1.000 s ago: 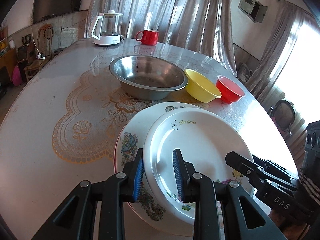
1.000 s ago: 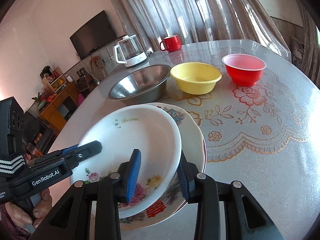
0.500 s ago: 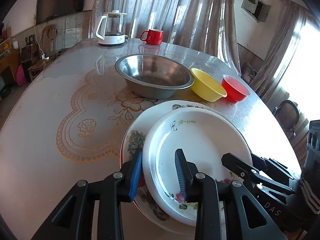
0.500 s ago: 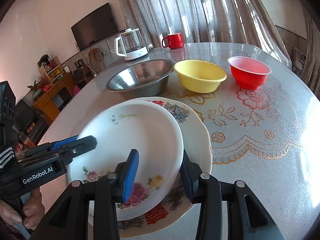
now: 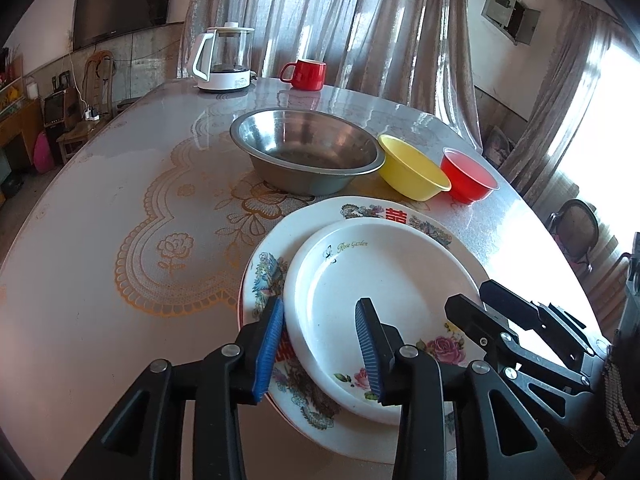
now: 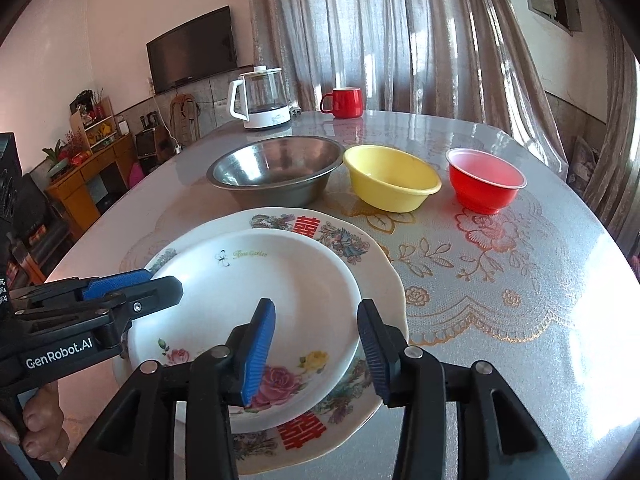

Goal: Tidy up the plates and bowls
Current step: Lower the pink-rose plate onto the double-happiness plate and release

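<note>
Both grippers pulled back w/ jaws wide, left gripper (image 5: 320, 344) & right gripper (image 6: 316, 350) straddling "Rose Garden" plate (image 6: 256, 300) rims, "GenRobot.AI" label

"Rose Garden" on white plate (image 5: 384, 280); "GenRobot.AI" on left claw (image 6: 132, 294)

A home living room: wall television (image 6: 191, 51), curtains (image 6: 400, 32), dining table (image 6: 500, 280).

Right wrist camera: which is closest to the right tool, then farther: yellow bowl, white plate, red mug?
1. White plate, right under the right tool.
2. Yellow bowl, mid-table, beyond the plates.
3. Red mug, far edge by the curtain.
</note>
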A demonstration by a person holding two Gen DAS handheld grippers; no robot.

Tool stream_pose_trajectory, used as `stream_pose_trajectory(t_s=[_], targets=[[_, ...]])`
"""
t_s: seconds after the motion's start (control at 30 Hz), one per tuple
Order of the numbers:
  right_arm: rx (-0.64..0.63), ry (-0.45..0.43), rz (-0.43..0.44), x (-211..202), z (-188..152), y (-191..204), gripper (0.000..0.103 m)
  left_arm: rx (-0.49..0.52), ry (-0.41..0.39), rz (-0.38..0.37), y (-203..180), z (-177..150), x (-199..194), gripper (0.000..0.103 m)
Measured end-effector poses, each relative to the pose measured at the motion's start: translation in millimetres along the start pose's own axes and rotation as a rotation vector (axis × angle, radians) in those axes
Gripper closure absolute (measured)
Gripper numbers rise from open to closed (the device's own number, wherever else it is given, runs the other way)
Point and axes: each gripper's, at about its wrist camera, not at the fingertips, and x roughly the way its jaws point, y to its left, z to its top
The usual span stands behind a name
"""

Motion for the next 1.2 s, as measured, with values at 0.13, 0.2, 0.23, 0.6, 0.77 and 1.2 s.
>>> stream_pose_trajectory(t_s=[0.13, 0.2, 0.23, 0.6, 0.77, 1.2], targets=[[-0.005, -0.005, 0.002, -0.9, -0.3, 1.2, 0.059, -0.001, -0.001, -0.006, 0.0, -2.0, -1.5, 0.064], [0.001, -0.005, 0.005, -0.8, -0.4, 0.9, 0.059, -0.004, 0.000, -0.010, 0.5, -3.1, -3.0, 0.064], [0.002, -0.004, 0.006, -0.9, -0.4, 0.9, 0.059, -0.006, 0.000, -0.009, 0.6, -3.5, -3.9, 0.064], [0.003, 0.040, 0.073, 4.1, -7.2, 13.4, 0.060, -0.003, -0.028, 0.026, 1.1, -7.2, -20.7, 0.060], [0.011, 0.043, 0.082, 1.6, -9.2, 14.2, 0.059, -0.006, -0.030, 0.037, 3.7, -11.0, -25.4, 0.060], [0.050, 0.042, 0.103, -8.0, -9.1, 12.5, 0.055, -0.028, -0.026, 0.049, 11.7, -20.3, -32.8, 0.059]])
